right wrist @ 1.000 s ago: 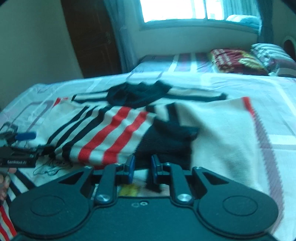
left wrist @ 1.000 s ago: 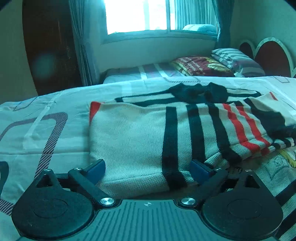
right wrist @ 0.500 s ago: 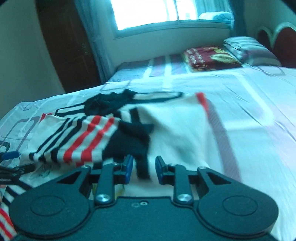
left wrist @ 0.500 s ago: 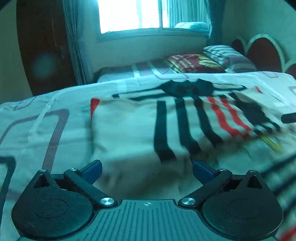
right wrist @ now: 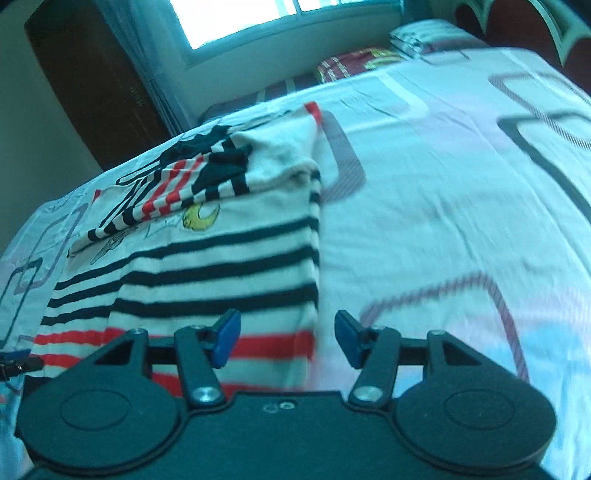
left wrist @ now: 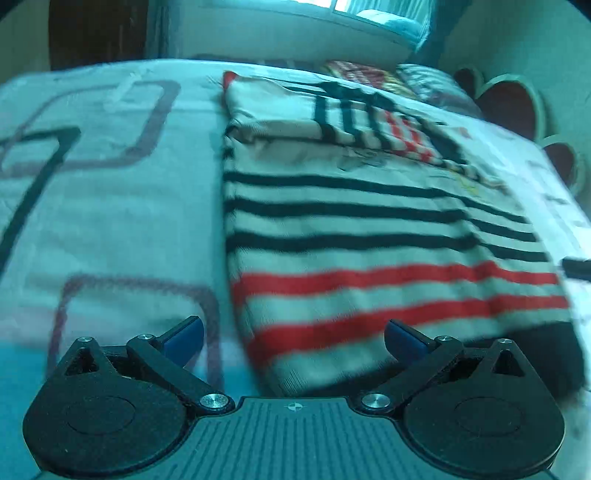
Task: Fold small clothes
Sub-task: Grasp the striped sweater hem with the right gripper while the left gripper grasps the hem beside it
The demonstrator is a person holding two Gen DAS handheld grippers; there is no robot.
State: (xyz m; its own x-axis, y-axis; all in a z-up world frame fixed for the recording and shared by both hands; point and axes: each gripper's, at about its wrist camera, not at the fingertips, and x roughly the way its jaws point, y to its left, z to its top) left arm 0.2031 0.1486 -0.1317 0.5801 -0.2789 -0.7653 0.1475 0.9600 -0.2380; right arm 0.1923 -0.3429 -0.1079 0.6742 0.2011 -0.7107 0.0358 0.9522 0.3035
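Observation:
A small cream sweater (left wrist: 369, 229) with black and red stripes lies flat on the bed, its sleeves folded in over the chest. It also shows in the right wrist view (right wrist: 221, 258), with a yellow print near the folded sleeves. My left gripper (left wrist: 293, 338) is open and empty, hovering over the sweater's near left hem corner. My right gripper (right wrist: 286, 339) is open and empty over the near right hem edge. The tip of the left gripper (right wrist: 14, 360) shows at the left edge of the right wrist view.
The bed sheet (right wrist: 443, 184) is white with dark and purple square outlines. Pillows (right wrist: 417, 35) and a dark red folded blanket (right wrist: 354, 62) lie at the far end under a window. A headboard (left wrist: 509, 103) stands at the right.
Both grippers pulled back from the folded sleeves to the sweater's hem. The right gripper opened wide, letting go of the dark sleeve it held. The left stayed open.

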